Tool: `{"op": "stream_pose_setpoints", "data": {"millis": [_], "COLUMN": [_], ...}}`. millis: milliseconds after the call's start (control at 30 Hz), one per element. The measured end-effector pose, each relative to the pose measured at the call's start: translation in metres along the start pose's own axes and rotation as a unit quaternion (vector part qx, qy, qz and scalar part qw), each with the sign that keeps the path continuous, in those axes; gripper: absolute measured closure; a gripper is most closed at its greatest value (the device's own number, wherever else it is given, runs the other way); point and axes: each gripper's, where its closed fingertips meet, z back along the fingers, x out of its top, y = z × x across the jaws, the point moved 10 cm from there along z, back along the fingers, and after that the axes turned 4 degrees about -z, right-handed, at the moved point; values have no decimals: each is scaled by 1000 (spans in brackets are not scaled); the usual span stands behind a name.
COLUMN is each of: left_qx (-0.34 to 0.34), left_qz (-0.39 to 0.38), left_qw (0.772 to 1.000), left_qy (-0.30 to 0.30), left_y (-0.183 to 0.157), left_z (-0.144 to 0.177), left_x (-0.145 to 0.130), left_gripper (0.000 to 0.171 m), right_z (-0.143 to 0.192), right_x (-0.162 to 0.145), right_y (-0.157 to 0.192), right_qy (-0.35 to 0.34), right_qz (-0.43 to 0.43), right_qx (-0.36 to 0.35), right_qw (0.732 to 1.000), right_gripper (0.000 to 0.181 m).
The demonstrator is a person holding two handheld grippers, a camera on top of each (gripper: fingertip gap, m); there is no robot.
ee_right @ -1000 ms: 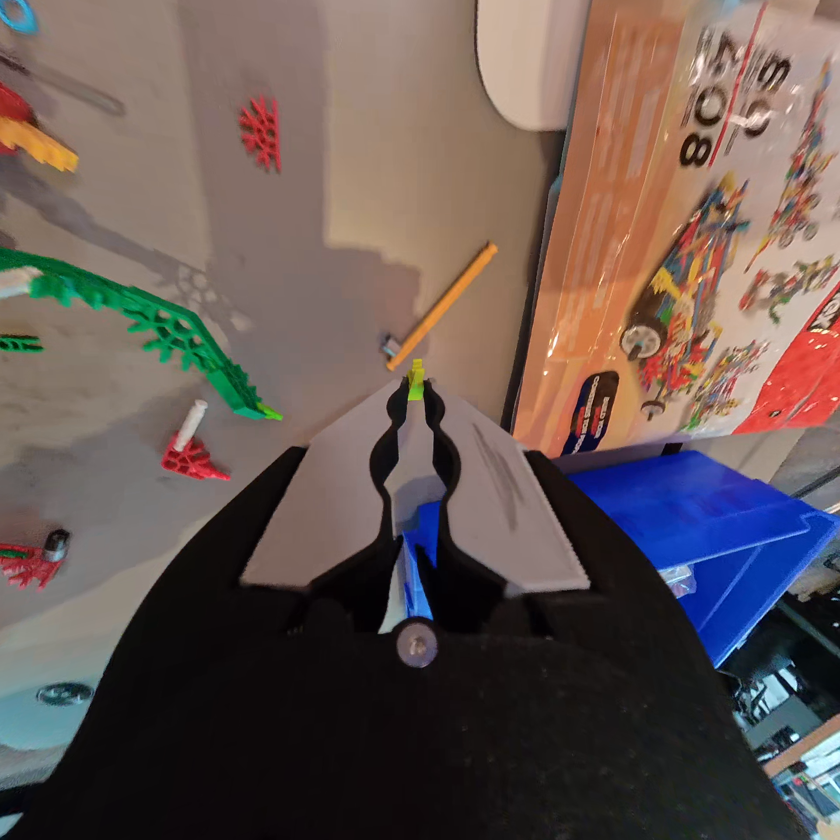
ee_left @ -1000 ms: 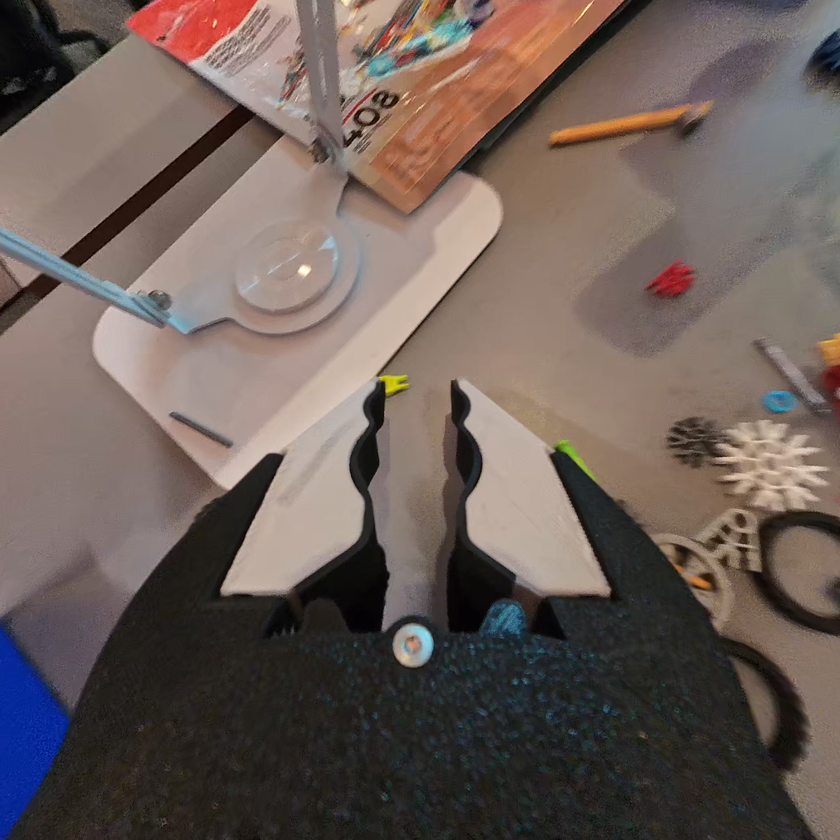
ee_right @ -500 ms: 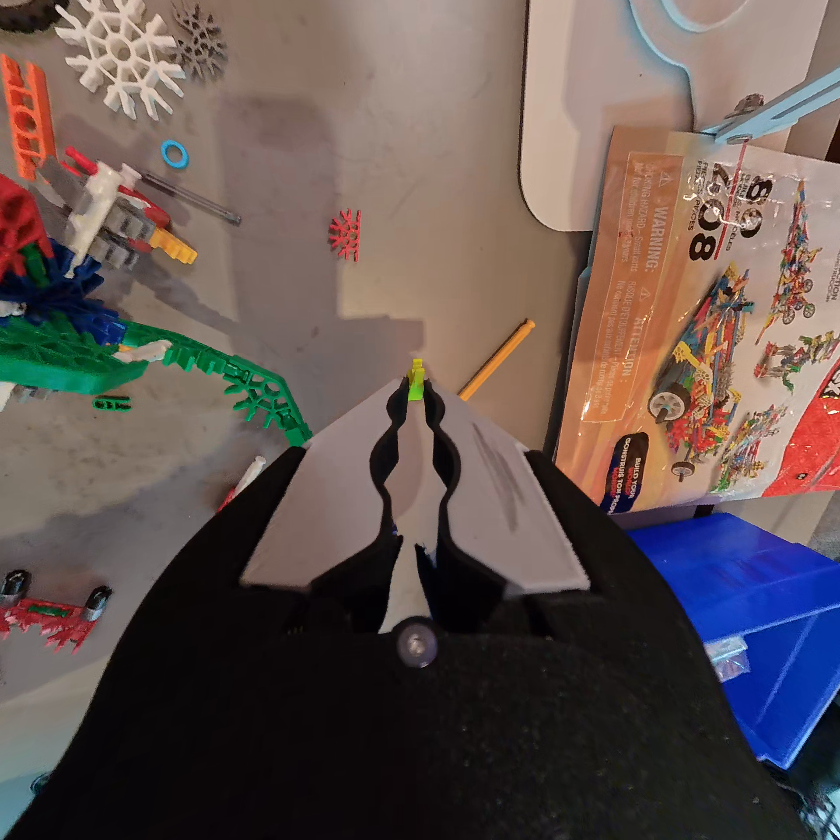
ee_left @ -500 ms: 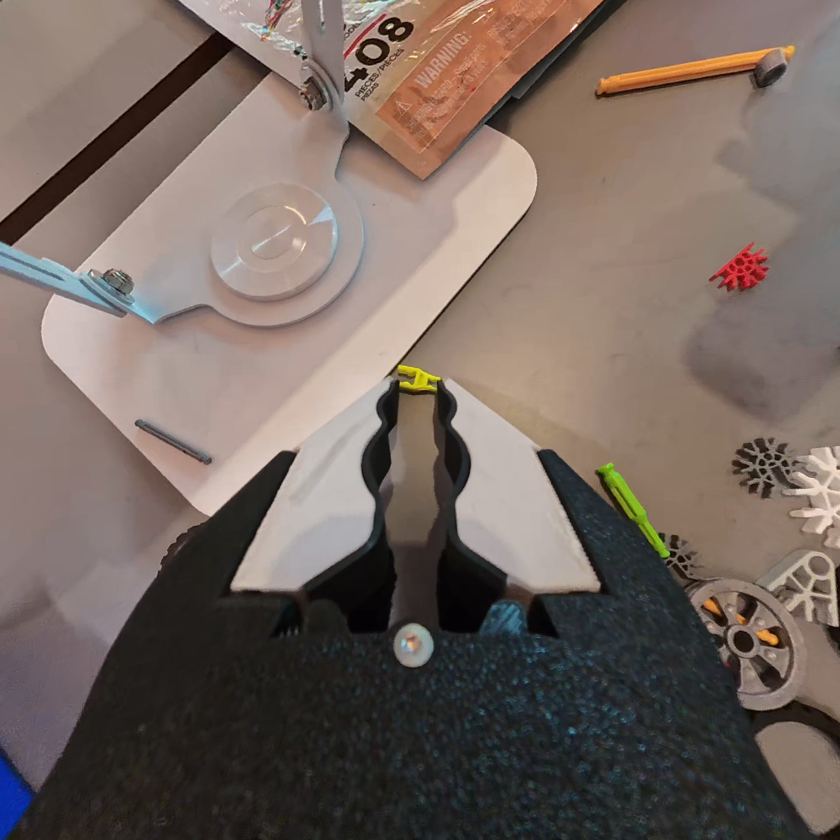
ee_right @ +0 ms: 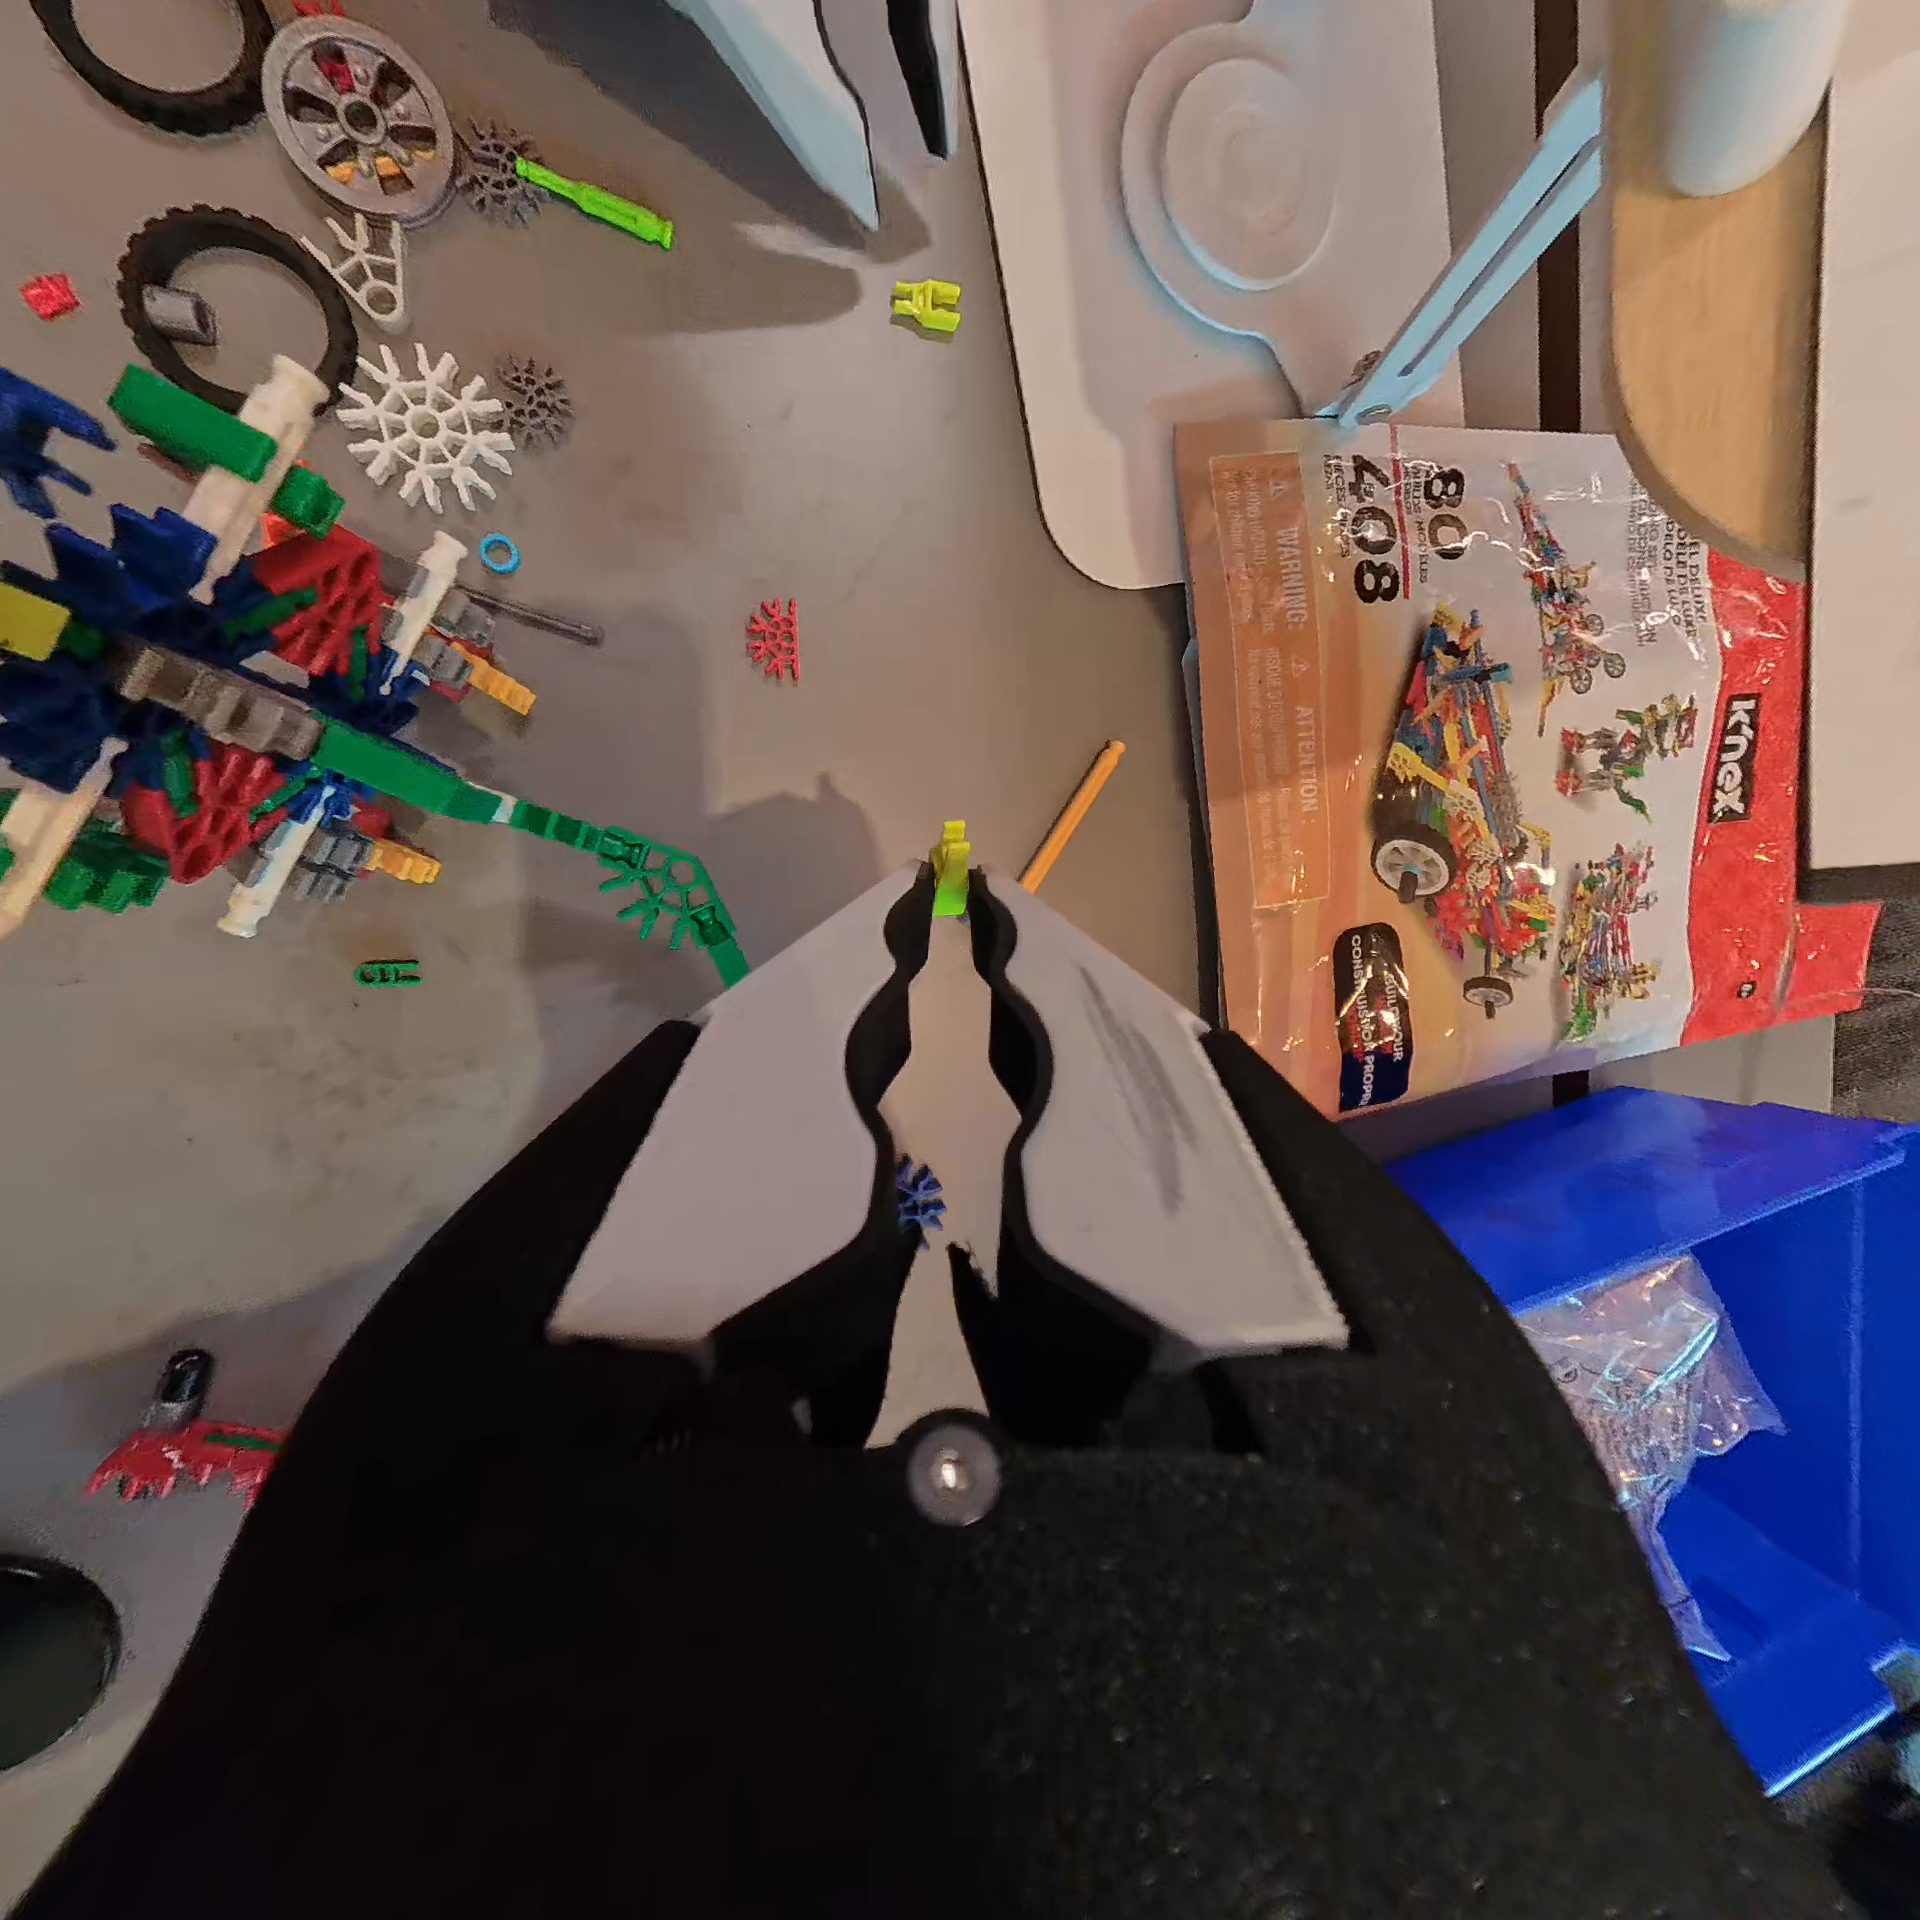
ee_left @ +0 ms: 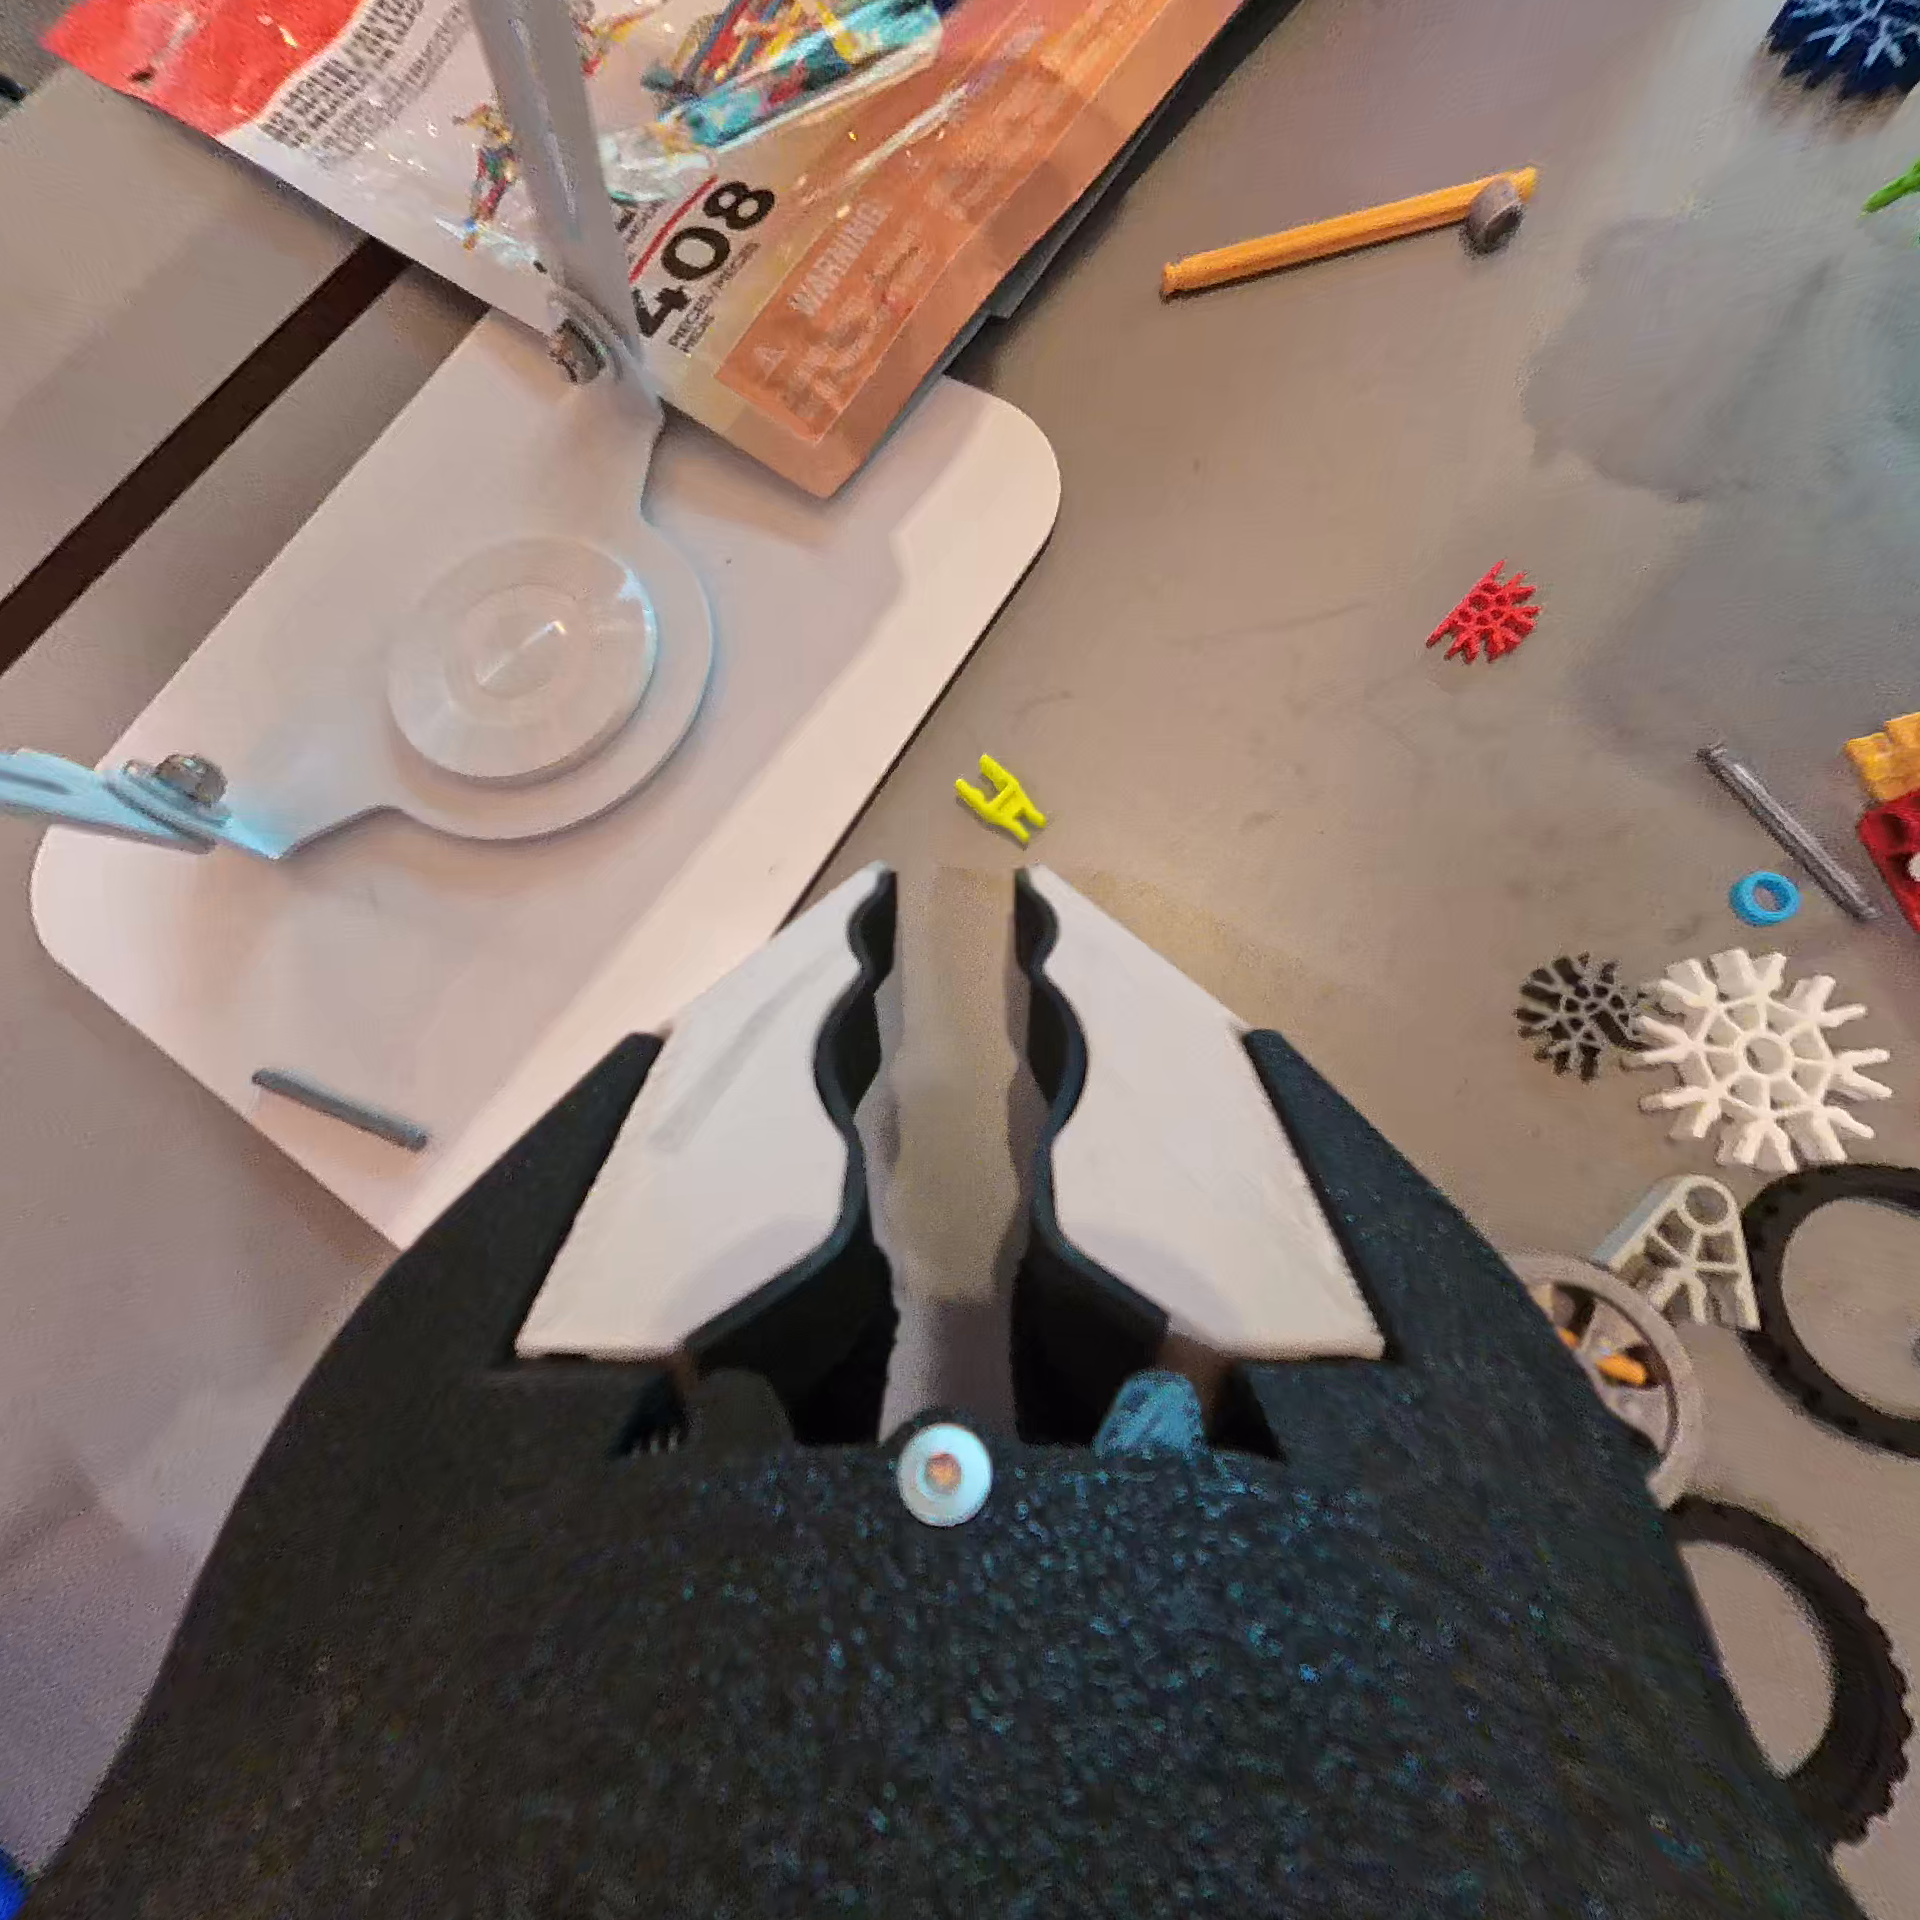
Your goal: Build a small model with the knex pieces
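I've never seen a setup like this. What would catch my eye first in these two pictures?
Probably the right gripper, its two pale fingers pinched shut on a small lime-green clip above the grey table. To its left sprawls a tangled blue, red and green toy build. The left gripper hangs open, just short of a loose yellow clip beside a white stand base.
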Motion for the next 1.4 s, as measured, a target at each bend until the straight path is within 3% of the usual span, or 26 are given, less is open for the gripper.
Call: {"op": "stream_pose_setpoints", "data": {"millis": [200,367,567,733,933,1133,1400], "left_qx": [-26,-9,-11,-27,-51,-91,-84], "left_qz": [31,37,17,3,-19,-42,-40], "left_qw": [999,999,1000,1000,998,995,996], "left_qy": [20,27,14,-16,-39,-11,7], "left_y": [-8,-8,-11,-27,-76,-144,-168], "left_z": [-20,-27,-23,14,79,98,93], "left_x": [9,13,12,17,0,-39,-68], "left_gripper": [148,164,165,164,164,164,164], "right_z": [-1,3,29,71,105,51,-54], "right_x": [-5,-10,-17,-29,-36,-5,27], "right_y": [10,10,18,47,124,198,232], "right_qy": [-5,-27,-55,-64,-100,-126,-140], "right_qz": [-5,-23,-44,-68,-67,-44,-107], "right_qx": [-1,-4,-31,-85,-95,-15,41], "right_qw": [1000,999,997,992,988,991,984], "right_gripper": [176,176,176,176,176,176,176]}}
